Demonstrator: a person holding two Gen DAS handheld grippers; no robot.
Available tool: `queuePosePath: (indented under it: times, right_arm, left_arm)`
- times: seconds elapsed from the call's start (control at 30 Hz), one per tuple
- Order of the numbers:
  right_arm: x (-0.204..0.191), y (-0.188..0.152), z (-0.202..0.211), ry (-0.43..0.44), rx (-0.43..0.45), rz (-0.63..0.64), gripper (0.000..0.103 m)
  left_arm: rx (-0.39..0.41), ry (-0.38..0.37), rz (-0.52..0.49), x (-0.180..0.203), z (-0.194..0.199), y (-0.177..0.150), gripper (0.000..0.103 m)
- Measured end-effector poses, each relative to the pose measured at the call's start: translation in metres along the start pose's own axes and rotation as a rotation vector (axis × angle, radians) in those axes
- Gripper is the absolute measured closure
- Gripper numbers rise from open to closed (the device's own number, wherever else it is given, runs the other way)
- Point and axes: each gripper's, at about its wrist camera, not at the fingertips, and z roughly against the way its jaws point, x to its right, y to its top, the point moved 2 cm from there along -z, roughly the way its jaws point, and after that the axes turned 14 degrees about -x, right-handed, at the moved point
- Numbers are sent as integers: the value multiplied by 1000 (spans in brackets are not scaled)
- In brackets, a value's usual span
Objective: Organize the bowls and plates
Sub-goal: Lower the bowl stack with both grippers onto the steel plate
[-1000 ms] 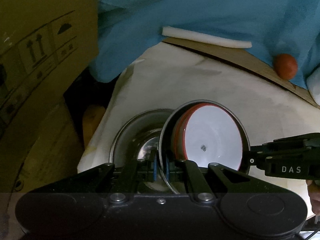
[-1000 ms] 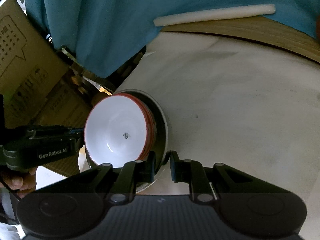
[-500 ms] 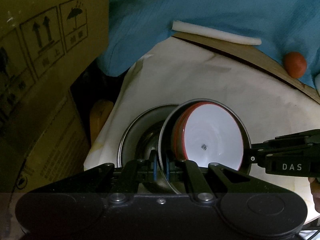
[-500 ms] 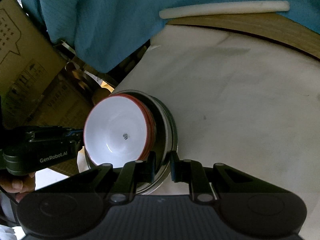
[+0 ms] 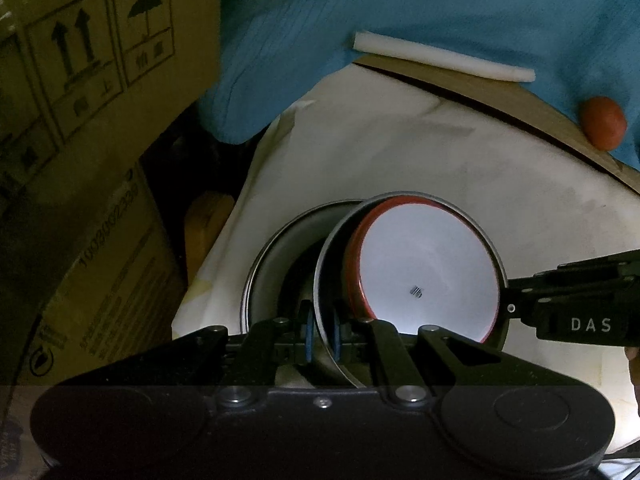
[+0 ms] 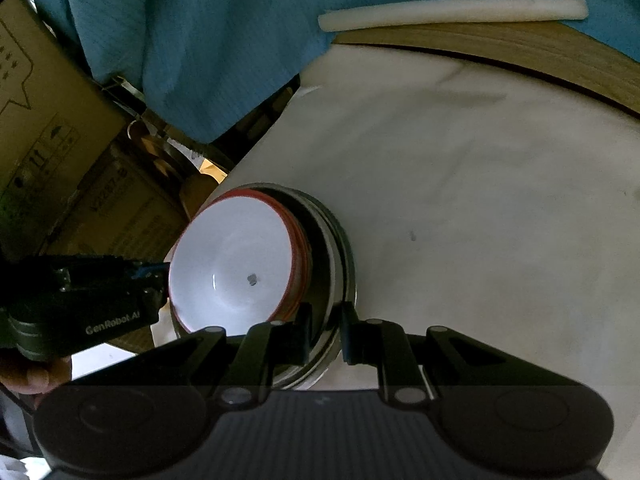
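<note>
A white bowl with a red rim sits inside a steel bowl that is tilted. My left gripper is shut on the near left rim of this steel bowl. My right gripper is shut on its opposite rim and shows at the right edge of the left wrist view. The left gripper also shows in the right wrist view. A second steel bowl lies on the white table cover directly under the held pair.
Cardboard boxes stand close on the left, past the table's edge. A blue cloth, a white foam strip, a wooden board and an orange-red ball lie at the back. White cover spreads to the right.
The held steel bowl with the red-rimmed bowl has sunk slightly onto the second steel bowl, whose rim now shows under it in the right wrist view. Both grips are unchanged.
</note>
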Motion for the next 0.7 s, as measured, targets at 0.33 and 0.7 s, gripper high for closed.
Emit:
queuePosePath:
  times: [0.33, 0.7]
  right_arm:
    - [-1, 3, 0, -1, -3, 9, 87]
    - [-8, 6, -5, -12, -10, 29, 87]
  left_arm:
    - [-5, 14, 19, -2, -1, -3, 93]
    - [-6, 35, 42, -6, -1, -9, 92]
